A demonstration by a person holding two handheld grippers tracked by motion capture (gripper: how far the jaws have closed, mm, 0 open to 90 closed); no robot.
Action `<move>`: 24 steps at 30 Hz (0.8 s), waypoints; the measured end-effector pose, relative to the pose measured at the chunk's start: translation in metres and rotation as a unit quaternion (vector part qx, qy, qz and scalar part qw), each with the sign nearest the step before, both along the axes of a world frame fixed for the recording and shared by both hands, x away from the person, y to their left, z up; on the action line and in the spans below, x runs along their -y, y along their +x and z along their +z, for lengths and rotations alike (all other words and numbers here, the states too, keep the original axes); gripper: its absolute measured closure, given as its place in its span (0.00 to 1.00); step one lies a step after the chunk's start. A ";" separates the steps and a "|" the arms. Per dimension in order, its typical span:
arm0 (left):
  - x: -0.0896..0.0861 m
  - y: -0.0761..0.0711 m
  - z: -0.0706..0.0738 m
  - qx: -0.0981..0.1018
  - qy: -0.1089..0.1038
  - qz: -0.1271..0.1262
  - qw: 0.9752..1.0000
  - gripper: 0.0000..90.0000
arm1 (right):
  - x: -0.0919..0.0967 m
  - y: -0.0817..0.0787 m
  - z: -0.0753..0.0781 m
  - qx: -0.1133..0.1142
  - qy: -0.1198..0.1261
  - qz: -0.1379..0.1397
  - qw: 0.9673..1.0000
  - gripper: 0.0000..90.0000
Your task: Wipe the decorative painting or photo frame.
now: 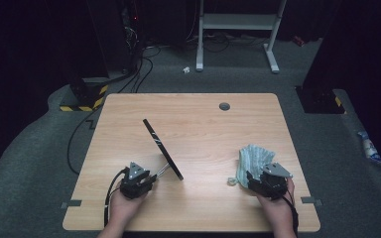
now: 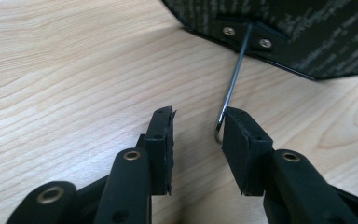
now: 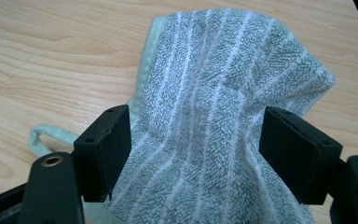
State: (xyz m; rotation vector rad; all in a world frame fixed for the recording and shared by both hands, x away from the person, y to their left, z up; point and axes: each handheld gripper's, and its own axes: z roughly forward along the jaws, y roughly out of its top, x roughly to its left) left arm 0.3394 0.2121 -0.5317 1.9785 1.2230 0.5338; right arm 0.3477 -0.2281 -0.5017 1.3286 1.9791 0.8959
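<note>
A thin black panel stands tilted on the wooden table, propped by a wire leg. My left gripper sits at the foot of that leg. In the left gripper view the jaws of the left gripper stand apart. The wire leg runs down from the panel's screwed bracket to the inner tip of the right-hand jaw. A grey-green striped towel is bunched at the right. My right gripper reaches into it. The wide jaws of the right gripper flank the towel, which lies loose between them.
A round cable hole sits near the table's far edge. Both hands rest close to the near edge. On the floor beyond are a white desk frame, a yellow-black striped base and cables at the left.
</note>
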 end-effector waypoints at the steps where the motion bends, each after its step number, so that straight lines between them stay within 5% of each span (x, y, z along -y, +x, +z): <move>1: -0.001 0.001 0.000 -0.001 0.000 0.002 1.000 0.70 | 0.000 0.000 0.000 0.000 0.000 0.000 1.000 0.28; 24: -0.015 0.024 -0.001 0.001 -0.008 0.044 0.999 0.72 | 0.003 -0.010 -0.004 -0.008 -0.013 0.000 1.000 0.28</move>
